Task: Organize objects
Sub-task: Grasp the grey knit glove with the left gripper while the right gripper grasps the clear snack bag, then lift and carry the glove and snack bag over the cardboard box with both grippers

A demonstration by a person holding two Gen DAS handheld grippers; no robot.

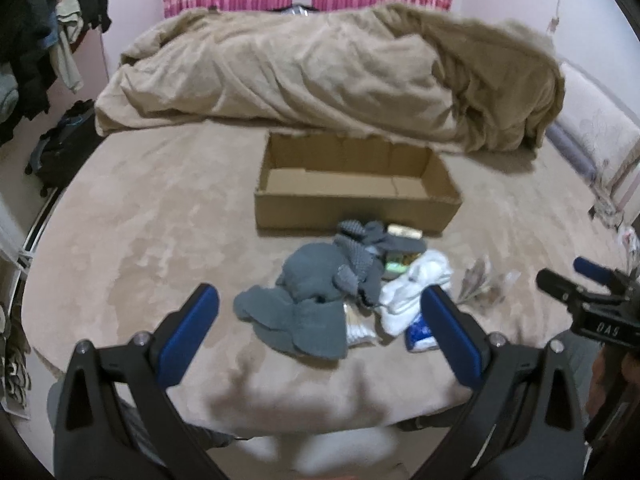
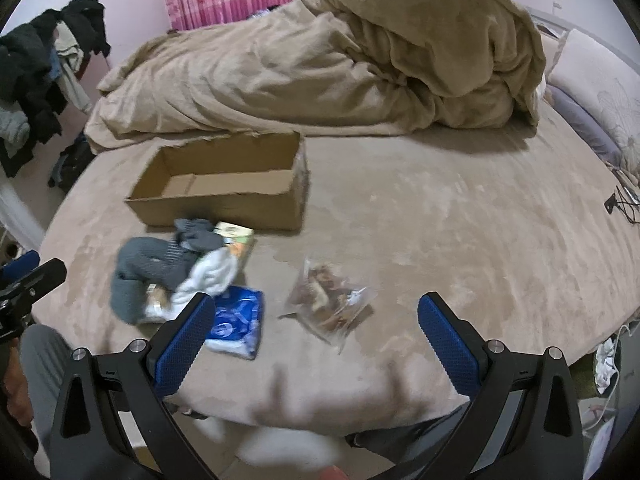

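Your left gripper (image 1: 320, 312) and right gripper (image 2: 316, 320) both hover with fingers spread, empty; the cardboard box (image 1: 356, 208) sits ahead beyond the sock pile (image 1: 320, 292).

**Open bed, cluttered middle**

The sock pile (image 1: 340, 288) blocks the cardboard box's (image 1: 356, 210) near wall. A clear bag (image 2: 332, 304) lies right of it. Bare bed (image 2: 460, 220) toward the right edge; bunched blanket (image 1: 320, 72) closes the far edge.
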